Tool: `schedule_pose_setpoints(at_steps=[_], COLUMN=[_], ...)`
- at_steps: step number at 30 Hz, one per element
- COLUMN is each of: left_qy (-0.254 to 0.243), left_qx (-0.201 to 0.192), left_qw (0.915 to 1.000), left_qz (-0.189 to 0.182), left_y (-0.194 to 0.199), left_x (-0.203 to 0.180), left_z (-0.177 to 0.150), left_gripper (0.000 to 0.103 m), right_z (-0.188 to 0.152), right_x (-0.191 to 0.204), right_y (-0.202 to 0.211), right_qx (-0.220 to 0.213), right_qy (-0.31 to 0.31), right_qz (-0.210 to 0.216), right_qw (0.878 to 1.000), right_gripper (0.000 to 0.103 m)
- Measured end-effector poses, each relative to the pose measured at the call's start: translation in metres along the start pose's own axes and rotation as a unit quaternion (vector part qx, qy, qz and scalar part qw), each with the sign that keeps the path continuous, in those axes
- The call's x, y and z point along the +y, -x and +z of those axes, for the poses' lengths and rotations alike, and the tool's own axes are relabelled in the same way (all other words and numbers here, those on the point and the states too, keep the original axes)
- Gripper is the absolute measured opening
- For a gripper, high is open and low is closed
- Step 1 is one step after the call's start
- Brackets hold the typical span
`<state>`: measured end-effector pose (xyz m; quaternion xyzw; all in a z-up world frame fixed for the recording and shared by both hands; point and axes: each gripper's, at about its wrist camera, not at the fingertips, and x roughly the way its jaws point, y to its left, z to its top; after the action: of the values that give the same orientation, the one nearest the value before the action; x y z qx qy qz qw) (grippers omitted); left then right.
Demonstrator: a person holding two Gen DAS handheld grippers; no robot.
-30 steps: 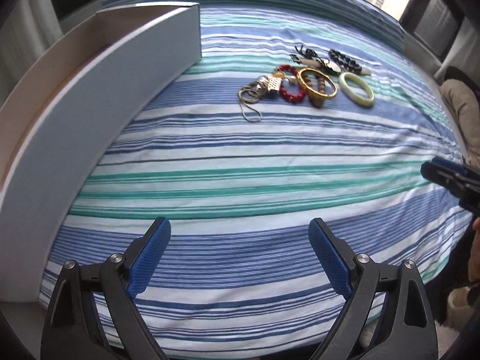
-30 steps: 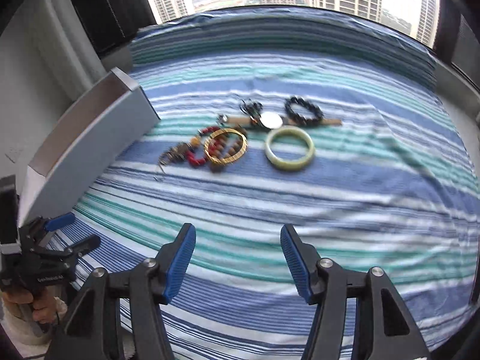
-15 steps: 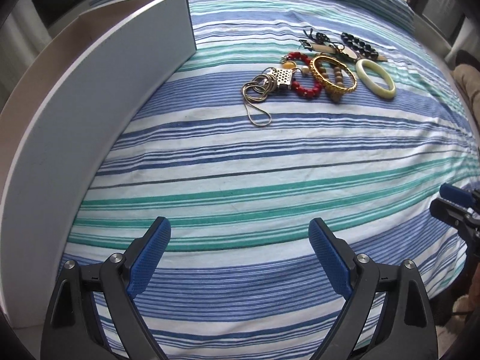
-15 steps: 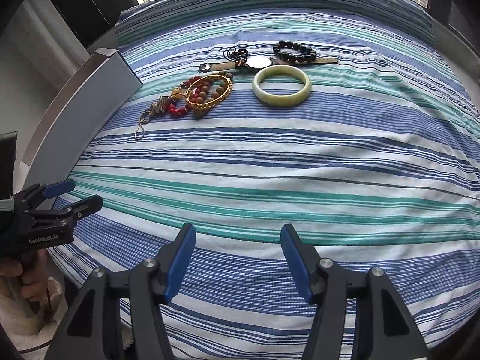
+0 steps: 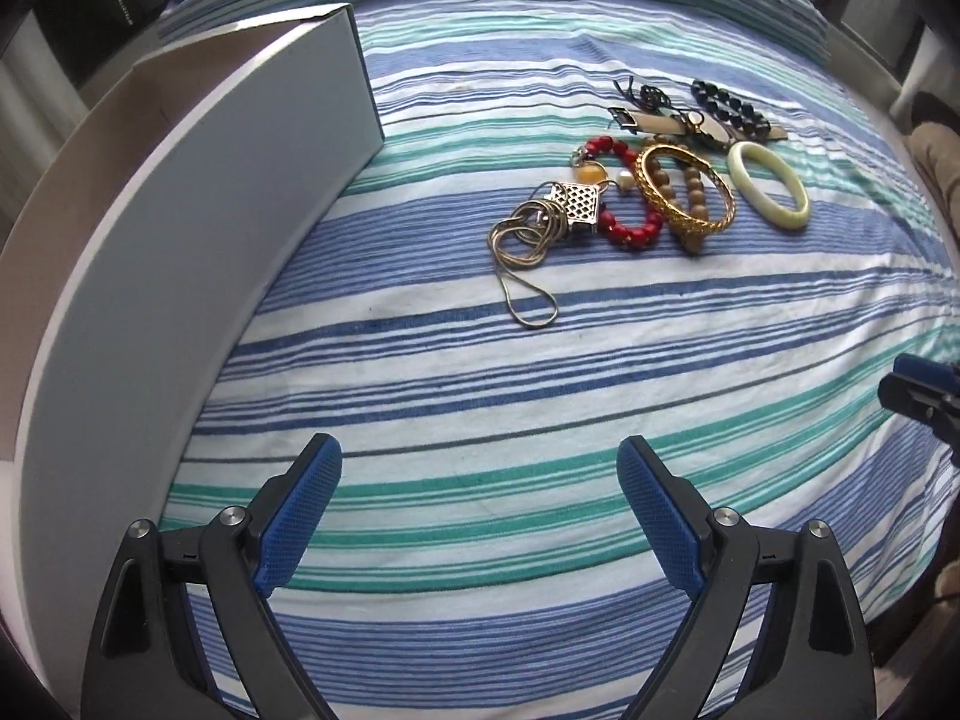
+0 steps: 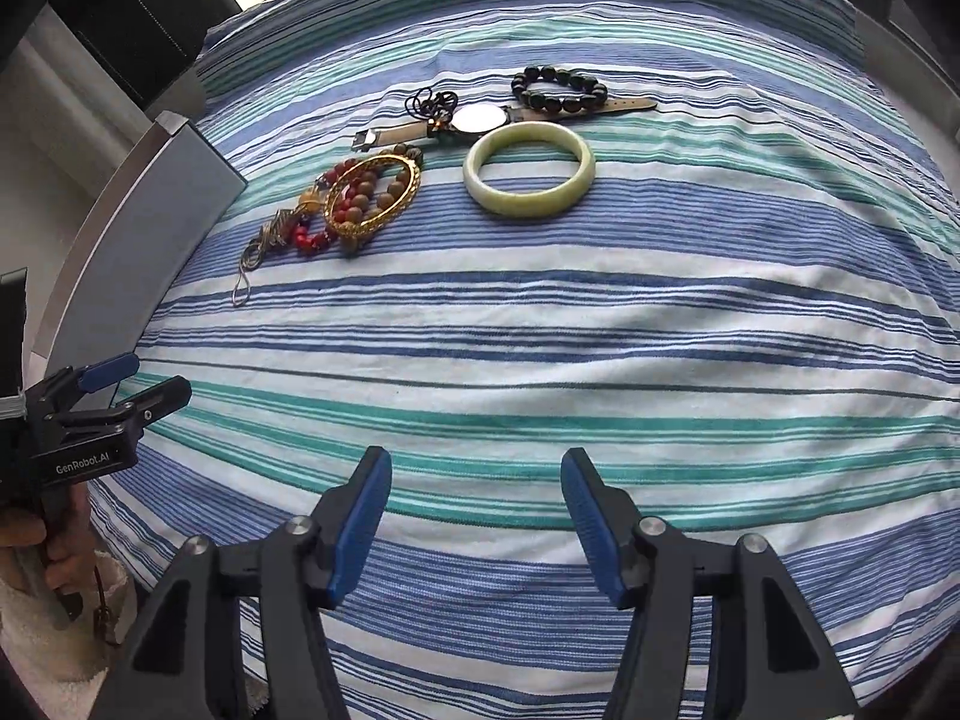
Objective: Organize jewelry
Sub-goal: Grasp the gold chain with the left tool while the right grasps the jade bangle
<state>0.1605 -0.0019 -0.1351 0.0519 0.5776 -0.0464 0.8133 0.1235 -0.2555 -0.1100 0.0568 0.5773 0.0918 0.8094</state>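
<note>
Jewelry lies in a cluster on the striped cloth: a pale green bangle, a gold bangle over wooden beads, a red bead bracelet, a silver chain with a square pendant, a watch and a black bead bracelet. My left gripper is open and empty, well short of the chain. My right gripper is open and empty, well short of the green bangle. A grey open box stands at the left.
The striped cloth covers the whole surface. The right gripper's tip shows at the right edge of the left wrist view. The left gripper and the hand holding it show at the left of the right wrist view. Windows lie behind.
Both grippers have moved forward toward the jewelry, which looks larger and closer now. Both stay open. Nothing on the cloth has moved.
</note>
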Motion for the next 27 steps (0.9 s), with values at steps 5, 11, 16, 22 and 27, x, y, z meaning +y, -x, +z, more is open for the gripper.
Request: schedule_pose_setpoints(at_steps=[5,11,16,22,27], left_qy=[-0.04,-0.059,-0.062,-0.078,-0.108], left_qx=[0.014,0.028,0.047,0.051,0.045], left_qw=[0.9991,0.9978,0.9966,0.9954,0.9931], left_qz=[0.004,-0.01,-0.027,-0.019,-0.014], left_y=[-0.013,-0.026,-0.037,-0.046,-0.058], left_x=[0.001,0.001,0.004,0.004,-0.007], left_z=[0.016,0.045,0.067,0.081,0.094], left_gripper=[0.094,0.094,0.094,0.094,0.094], right_z=[0.016,0.053,0.104,0.15,0.163], right_x=[-0.01,-0.028,-0.041,-0.04,-0.029], right_y=[-0.003,-0.016,-0.037,-0.062,-0.084], right_qx=[0.006,0.02,0.047,0.051,0.055], right_qy=[-0.008,-0.017,-0.056,-0.058,-0.031], right_qz=[-0.004,-0.029,-0.003,-0.041,-0.071], right_qw=[1.0,0.999,0.997,0.996,0.995], right_gripper=[0.06,0.06,0.06,0.06,0.06])
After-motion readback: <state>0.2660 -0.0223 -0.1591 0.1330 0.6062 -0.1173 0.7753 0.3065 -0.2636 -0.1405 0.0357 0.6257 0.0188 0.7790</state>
